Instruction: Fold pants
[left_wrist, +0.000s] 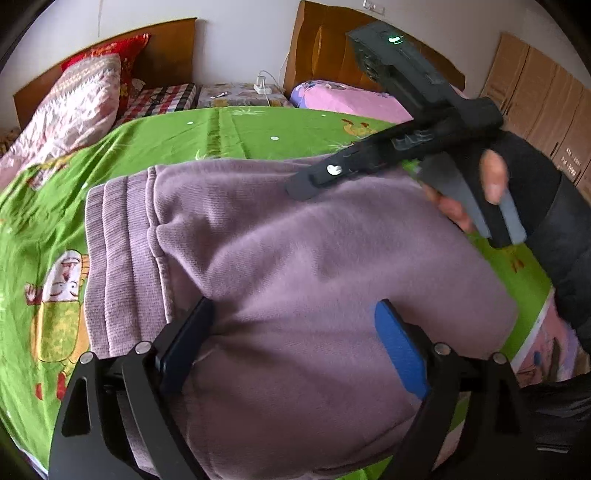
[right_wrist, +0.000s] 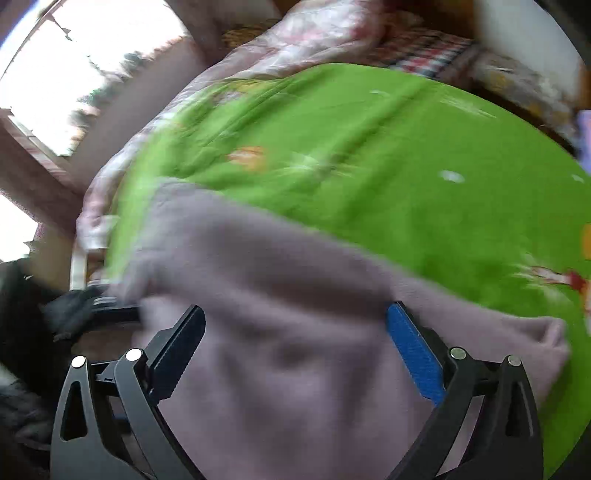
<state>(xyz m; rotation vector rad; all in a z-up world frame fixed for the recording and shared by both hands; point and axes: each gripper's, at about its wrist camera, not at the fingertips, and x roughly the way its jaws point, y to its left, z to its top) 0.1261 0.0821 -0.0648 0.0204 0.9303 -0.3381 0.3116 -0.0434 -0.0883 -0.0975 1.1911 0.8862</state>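
The mauve fleece pants (left_wrist: 280, 266) lie folded in a thick stack on the green bedspread (left_wrist: 236, 133), ribbed waistband (left_wrist: 114, 258) at the left. My left gripper (left_wrist: 295, 332) is open just above the near part of the stack, holding nothing. My right gripper (left_wrist: 295, 190) shows in the left wrist view, in a hand over the far right of the pants. In the blurred right wrist view the pants (right_wrist: 280, 295) lie under my open, empty right gripper (right_wrist: 295, 339), with the green bedspread (right_wrist: 369, 166) beyond.
A pink patterned quilt (left_wrist: 70, 114) and red pillow (left_wrist: 122, 48) lie at the back left by a wooden headboard (left_wrist: 166, 48). A second bed with pink bedding (left_wrist: 343, 99) is at the back right. Cardboard boxes (left_wrist: 535, 99) line the right wall. A bright window (right_wrist: 74, 74) is at the left.
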